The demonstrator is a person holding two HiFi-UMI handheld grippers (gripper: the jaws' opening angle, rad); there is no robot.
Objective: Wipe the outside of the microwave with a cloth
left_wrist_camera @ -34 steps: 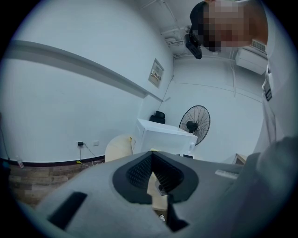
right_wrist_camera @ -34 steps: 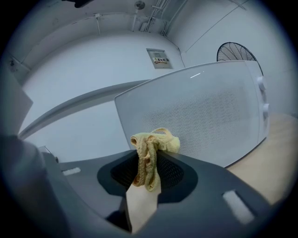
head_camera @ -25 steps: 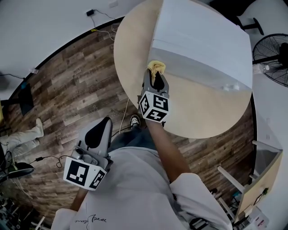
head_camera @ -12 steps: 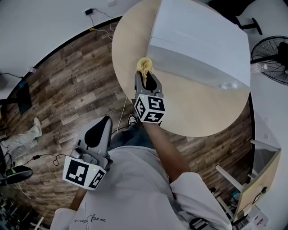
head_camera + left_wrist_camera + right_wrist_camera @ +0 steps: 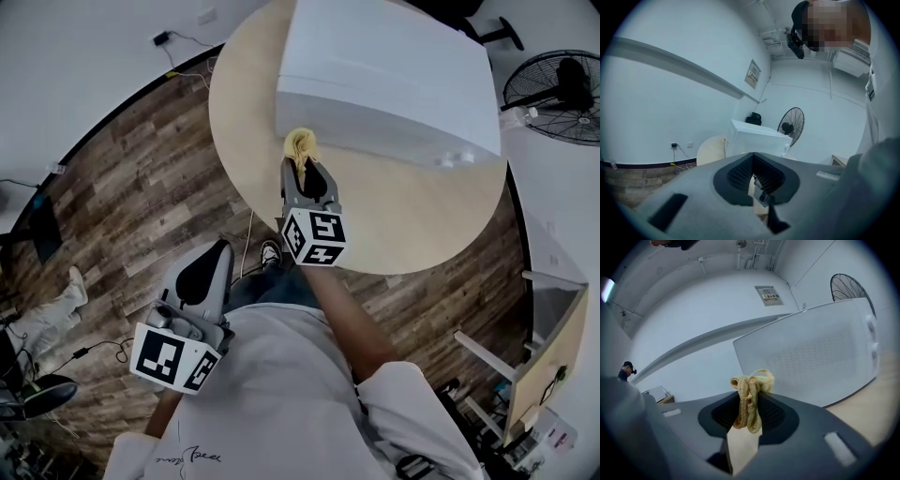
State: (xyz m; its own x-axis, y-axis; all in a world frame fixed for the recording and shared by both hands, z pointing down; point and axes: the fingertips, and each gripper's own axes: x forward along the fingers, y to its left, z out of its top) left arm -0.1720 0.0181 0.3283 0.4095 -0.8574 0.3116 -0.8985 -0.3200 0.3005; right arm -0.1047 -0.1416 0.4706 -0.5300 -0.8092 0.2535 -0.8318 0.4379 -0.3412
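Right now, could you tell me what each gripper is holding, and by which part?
The right gripper pinches the cloth by its bunched folds; the left gripper holds nothing.

We see a white microwave (image 5: 384, 70) standing upright on a round pale wooden table (image 5: 246, 122), its perforated side facing us. A bunched yellow cloth (image 5: 301, 146) sits pinched in our right gripper (image 5: 303, 165), just beside that side.
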